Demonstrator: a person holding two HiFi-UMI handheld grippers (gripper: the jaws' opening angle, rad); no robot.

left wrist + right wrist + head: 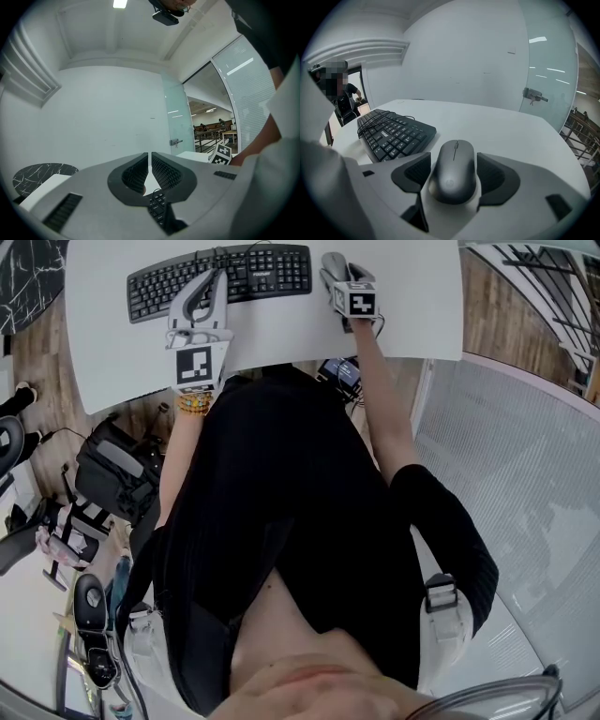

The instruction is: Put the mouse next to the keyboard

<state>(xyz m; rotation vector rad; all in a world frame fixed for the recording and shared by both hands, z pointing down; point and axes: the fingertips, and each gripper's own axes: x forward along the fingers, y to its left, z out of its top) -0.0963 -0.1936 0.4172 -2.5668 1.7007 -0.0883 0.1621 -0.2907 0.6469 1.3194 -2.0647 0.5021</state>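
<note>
A black keyboard [253, 273] lies at the far side of the white table [412, 306]. Just right of it is a dark grey mouse [334, 262], with my right gripper [335, 270] shut on it. In the right gripper view the mouse [453, 171] fills the space between the two dark pads [415, 172], low over the tabletop, and the keyboard [393, 133] is close on its left. My left gripper [213, 282] hovers over the keyboard's middle. Its jaws are shut with nothing in them, and a few keys [157, 202] show below the fingertips.
A thin black cable [377, 123] is looped on top of the keyboard. The table's near edge runs just in front of my body. Bags and a chair base [112, 474] sit on the floor at the left. A black marble round table [42, 172] stands further left.
</note>
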